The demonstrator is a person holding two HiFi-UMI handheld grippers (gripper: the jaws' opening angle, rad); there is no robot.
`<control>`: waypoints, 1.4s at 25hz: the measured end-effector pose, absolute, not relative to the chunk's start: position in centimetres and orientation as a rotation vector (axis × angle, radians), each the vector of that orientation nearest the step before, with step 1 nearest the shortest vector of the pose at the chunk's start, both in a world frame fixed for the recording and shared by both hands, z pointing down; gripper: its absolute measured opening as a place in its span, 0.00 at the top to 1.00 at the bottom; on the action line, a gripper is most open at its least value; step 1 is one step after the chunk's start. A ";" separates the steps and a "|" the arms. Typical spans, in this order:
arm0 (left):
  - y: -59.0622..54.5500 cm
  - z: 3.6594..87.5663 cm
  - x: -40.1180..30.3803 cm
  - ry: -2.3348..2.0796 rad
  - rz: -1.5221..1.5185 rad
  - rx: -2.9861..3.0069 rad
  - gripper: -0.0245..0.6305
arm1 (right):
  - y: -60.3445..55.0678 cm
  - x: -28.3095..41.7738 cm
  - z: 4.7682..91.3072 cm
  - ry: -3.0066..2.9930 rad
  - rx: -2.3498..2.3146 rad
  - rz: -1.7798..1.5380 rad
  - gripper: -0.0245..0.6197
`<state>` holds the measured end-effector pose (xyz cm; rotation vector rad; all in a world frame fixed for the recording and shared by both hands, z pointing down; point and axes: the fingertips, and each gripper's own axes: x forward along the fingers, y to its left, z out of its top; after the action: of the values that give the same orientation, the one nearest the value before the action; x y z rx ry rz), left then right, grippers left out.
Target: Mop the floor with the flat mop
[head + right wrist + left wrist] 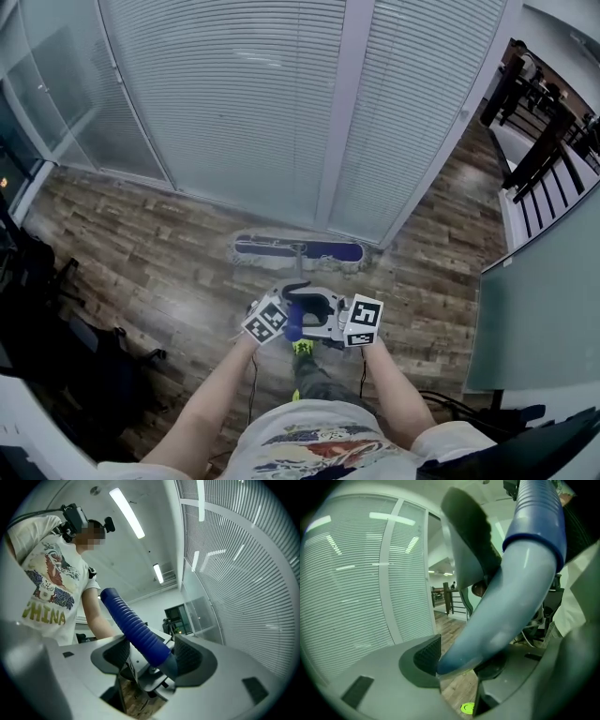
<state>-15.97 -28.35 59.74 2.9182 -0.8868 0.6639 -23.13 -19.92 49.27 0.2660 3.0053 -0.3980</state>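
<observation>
Your left gripper (459, 663) and right gripper (151, 660) both clamp the handle (511, 597). It's probably light, stiff and slick, so hold its ribbed grip (135, 624).

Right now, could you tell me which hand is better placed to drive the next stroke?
Probably right: the right tongs clamp the ribbed grip, while the left tongs hold the smooth shaft.

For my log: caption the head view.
Left tongs and right tongs hold the blue mop handle, mop head flat on the wooden floor.
</observation>
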 end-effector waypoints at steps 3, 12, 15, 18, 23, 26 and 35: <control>-32.2 58.5 -17.2 -0.856 0.670 2.919 0.76 | -24.1 -24.5 48.1 2.991 0.261 -0.398 0.52; -47.8 53.0 -19.8 -0.910 0.686 2.940 0.78 | -40.9 -26.4 41.6 2.871 0.051 -0.331 0.55; -52.4 51.7 -19.9 -0.946 0.674 2.933 0.80 | -46.0 -26.6 40.1 2.859 -0.024 -0.252 0.60; -55.9 50.7 -20.7 -1.011 0.624 2.912 0.81 | -49.4 -27.2 39.3 2.858 -0.064 -0.212 0.64; -59.7 48.5 -22.6 -1.061 0.557 2.907 0.83 | -53.0 -29.2 37.2 2.863 -0.060 -0.155 0.66; -59.9 49.2 -23.6 -1.047 0.554 2.896 0.83 | -53.3 -30.4 37.8 2.873 -0.050 -0.167 0.66; -60.2 49.6 -24.0 -1.054 0.546 2.867 0.83 | -52.9 -31.2 38.0 2.890 0.028 -0.171 0.66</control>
<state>-24.02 -60.21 49.65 2.8670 -1.0541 0.5461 -31.19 -52.89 38.02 0.0277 2.8896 -0.1708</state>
